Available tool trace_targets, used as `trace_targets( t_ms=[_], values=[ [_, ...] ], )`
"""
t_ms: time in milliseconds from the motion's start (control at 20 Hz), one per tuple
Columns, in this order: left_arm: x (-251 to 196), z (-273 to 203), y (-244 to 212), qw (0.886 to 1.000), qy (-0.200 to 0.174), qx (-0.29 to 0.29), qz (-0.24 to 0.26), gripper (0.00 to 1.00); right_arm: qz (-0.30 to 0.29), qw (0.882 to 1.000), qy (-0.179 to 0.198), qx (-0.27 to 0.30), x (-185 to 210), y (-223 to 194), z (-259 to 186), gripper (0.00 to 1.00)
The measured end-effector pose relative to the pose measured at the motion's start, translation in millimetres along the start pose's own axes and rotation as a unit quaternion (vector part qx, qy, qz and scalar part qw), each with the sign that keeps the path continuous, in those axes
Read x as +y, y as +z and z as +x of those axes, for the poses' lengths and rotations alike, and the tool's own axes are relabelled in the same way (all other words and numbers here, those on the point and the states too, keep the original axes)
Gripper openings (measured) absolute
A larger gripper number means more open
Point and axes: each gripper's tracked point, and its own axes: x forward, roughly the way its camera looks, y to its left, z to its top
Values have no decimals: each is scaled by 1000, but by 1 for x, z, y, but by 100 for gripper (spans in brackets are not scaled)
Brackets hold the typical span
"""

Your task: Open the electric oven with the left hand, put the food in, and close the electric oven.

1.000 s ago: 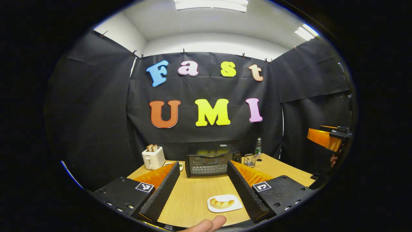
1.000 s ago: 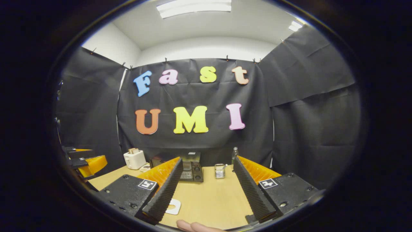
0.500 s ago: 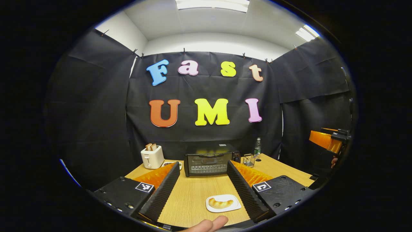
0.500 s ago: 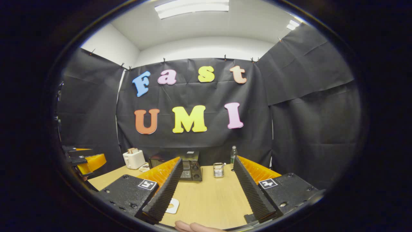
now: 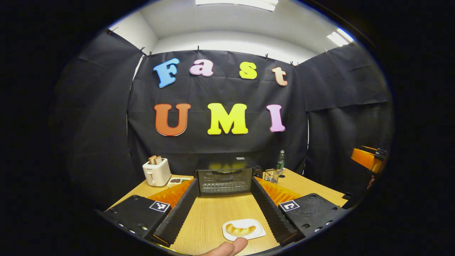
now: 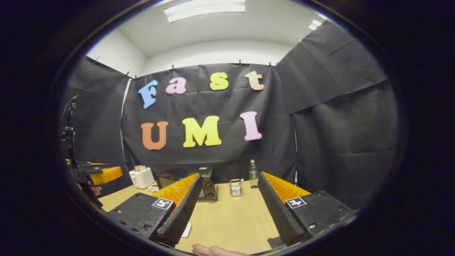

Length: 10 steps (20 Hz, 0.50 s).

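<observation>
Electric oven (image 5: pixel 224 176), far on surface (image 5: pixel 213 217), door closed; left claw (image 5: pixel 220 209) wide, empty, aimed squarely; best hooked at top handle (image 5: pixel 224 171).

The light wooden table (image 5: pixel 213 217) carries a black electric oven (image 5: pixel 224 176); left of it a white toaster (image 5: pixel 156 172); nearer, a white plate (image 5: pixel 244 229).

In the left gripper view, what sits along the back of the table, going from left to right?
Toaster → small tray of food → electric oven → wire basket → bottle.
</observation>
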Motion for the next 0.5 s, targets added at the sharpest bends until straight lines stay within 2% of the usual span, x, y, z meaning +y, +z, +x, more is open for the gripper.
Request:
trace_targets(
  t_ms=[50, 100, 300, 500],
  values=[
    [1, 16, 0, 1000, -3, 1, -6, 95, 5, 1000, -3, 3, -6, -4, 2, 100],
    [1, 30, 0, 1000, -6, 3, -8, 95, 7, 1000, -5, 2, -11, -6, 3, 96],
    [6, 94, -12, 999, -11, 32, -5, 96, -1, 1000, -11, -1, -26, -8, 13, 96],
    [-3, 165, -25, 998, -25, 51, -5, 93, 2, 1000, -10, 1, -39, -16, 25, 96]
  ],
)
